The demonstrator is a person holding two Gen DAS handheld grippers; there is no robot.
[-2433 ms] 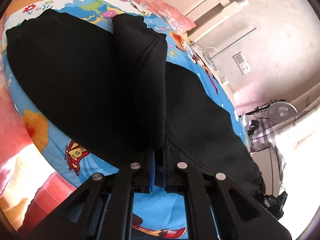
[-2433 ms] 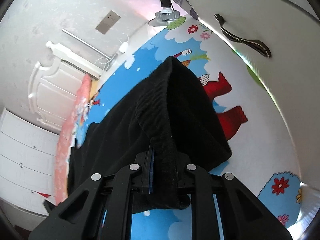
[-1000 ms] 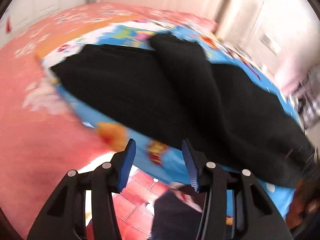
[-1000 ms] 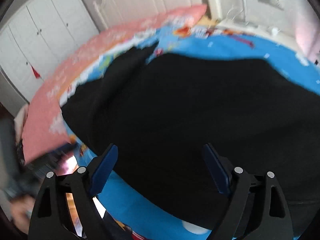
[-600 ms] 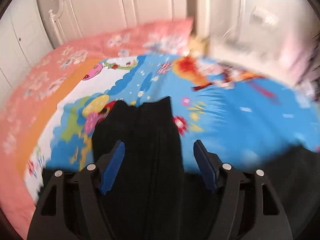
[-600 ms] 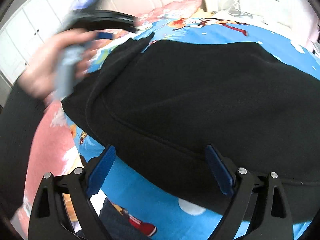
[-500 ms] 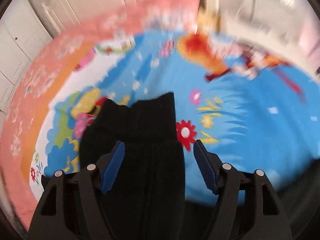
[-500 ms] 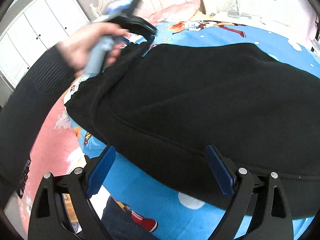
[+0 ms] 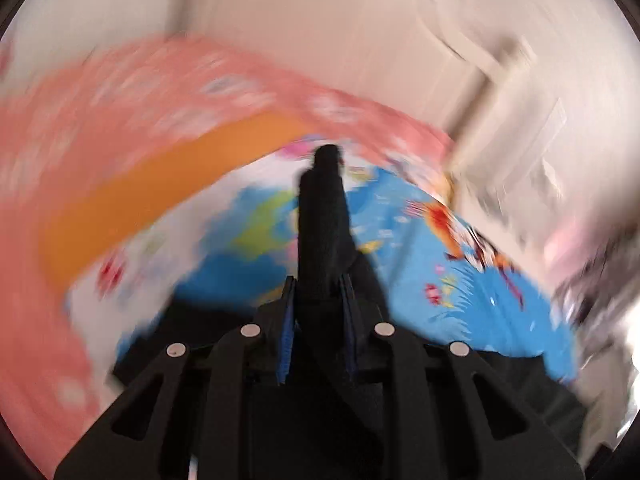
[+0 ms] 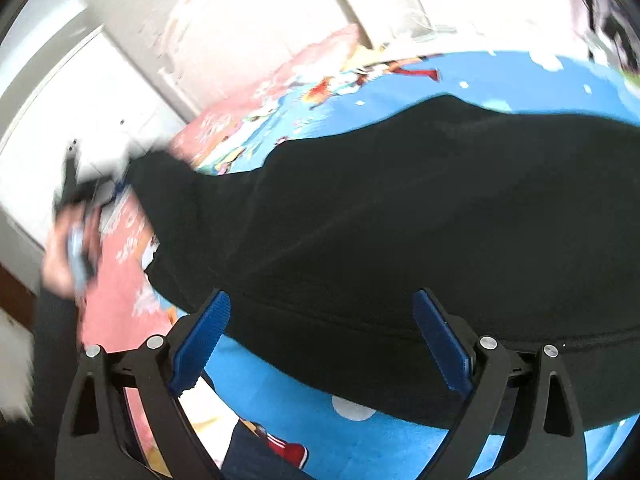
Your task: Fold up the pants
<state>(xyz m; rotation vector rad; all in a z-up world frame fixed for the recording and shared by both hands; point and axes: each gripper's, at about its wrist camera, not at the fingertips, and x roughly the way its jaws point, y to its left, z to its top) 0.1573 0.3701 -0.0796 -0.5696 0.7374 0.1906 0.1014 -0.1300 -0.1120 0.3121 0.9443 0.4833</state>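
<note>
Black pants (image 10: 400, 220) lie spread across a bright cartoon-print bed sheet (image 10: 500, 80). My left gripper (image 9: 318, 292) is shut on a raised fold of the pants' leg end (image 9: 322, 216), lifted off the sheet; the view is motion-blurred. That gripper and its hand also show at the far left of the right wrist view (image 10: 76, 216), pulling the pants' end up. My right gripper (image 10: 320, 336) is wide open and empty, hovering over the near hem of the pants.
A pink and orange quilt (image 9: 120, 152) lies on the far side of the bed. White wardrobe doors (image 10: 80, 92) and a white headboard (image 9: 460, 40) stand behind. The bed's near edge (image 10: 280, 412) is just below my right gripper.
My left gripper went from open over the pants' leg end to shut on it and is lifting it. My right gripper stays open over the hem.
</note>
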